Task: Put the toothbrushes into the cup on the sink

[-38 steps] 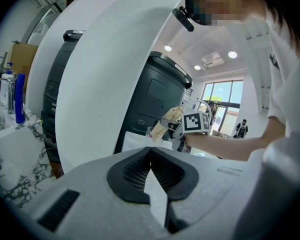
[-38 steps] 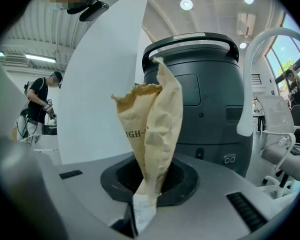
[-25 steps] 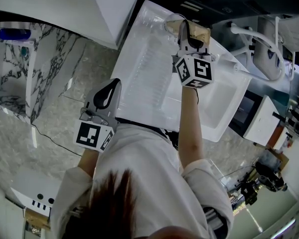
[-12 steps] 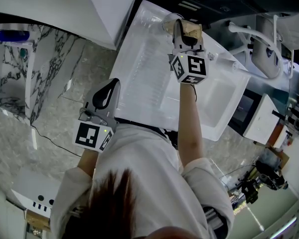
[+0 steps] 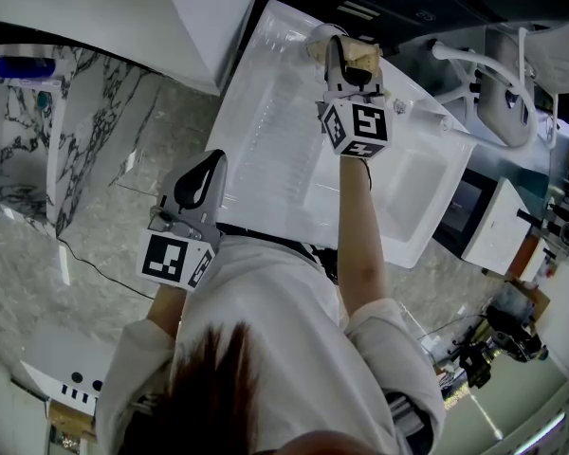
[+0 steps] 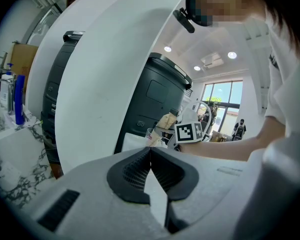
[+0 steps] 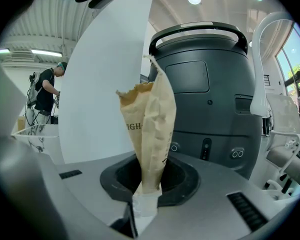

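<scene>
The step in hand looks like the carry to the cup. The right gripper is clamped on a tan paper toothbrush packet with a clear plastic base. The pads pinch the packet low down, near that clear end, and most of the paper sleeve sticks out past the fingertips. In the head view this gripper is held out over the far edge of the white rectangular sink basin, and the packet juts out just beyond its tips.

A small clear plastic cup seems to stand just to the left of those tips, close beside the packet. It is small and partly covered there, so I cannot tell whether they touch. The left gripper view shows the same clear cup right next to the packet. Straight ahead of the right gripper is a large dark grey appliance with a handle.

The left gripper has its jaws together with nothing between them. It is held back at the near side of the sink, well apart from the cup.

The next move calls for shifting the packet's free end over the cup's mouth, then tipping the gripper so that end points down. The jaws should part only once the packet is inside the rim. The cup looks light, so a sideways nudge could tip it over.
</scene>
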